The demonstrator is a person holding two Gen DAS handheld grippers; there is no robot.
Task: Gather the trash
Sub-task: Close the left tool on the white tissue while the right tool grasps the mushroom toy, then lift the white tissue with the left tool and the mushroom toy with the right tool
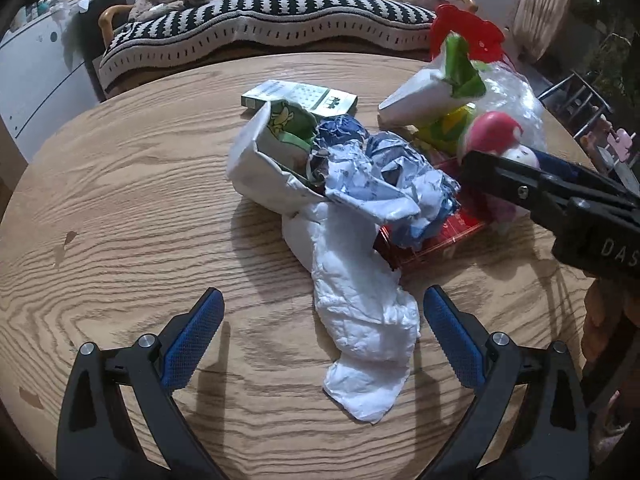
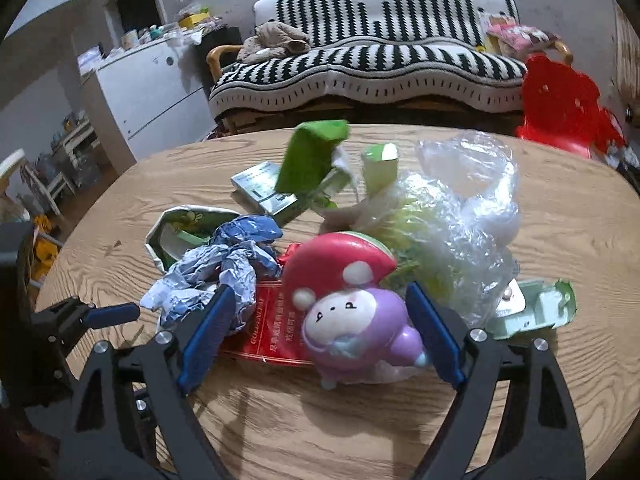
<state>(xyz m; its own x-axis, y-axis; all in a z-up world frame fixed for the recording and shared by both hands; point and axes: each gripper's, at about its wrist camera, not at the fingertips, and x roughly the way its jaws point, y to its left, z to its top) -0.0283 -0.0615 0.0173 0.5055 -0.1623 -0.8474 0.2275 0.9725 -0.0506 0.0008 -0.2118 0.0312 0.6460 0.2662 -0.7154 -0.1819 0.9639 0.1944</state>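
Observation:
A heap of trash lies on the round wooden table (image 1: 120, 200). My left gripper (image 1: 323, 296) is open, its blue pads on either side of a crumpled white paper (image 1: 360, 320) without touching it. Behind it lie a crumpled blue-and-white wrapper (image 1: 392, 184), a white paper bag (image 1: 264, 168) and a red flat packet (image 1: 440, 236). My right gripper (image 2: 319, 290) is open around a soft mushroom toy (image 2: 352, 320) with a pink cap and purple body. Its left pad stands clear of the toy; its right pad is close against it. A clear plastic bag (image 2: 468, 208) lies just behind.
A green-and-white box (image 1: 300, 98) and green cartons (image 2: 312, 156) sit farther back; a torn green carton (image 2: 536, 312) lies at the right. Beyond the table are a striped sofa (image 1: 260, 28), a red plastic chair (image 2: 560, 104) and a white cabinet (image 2: 152, 92).

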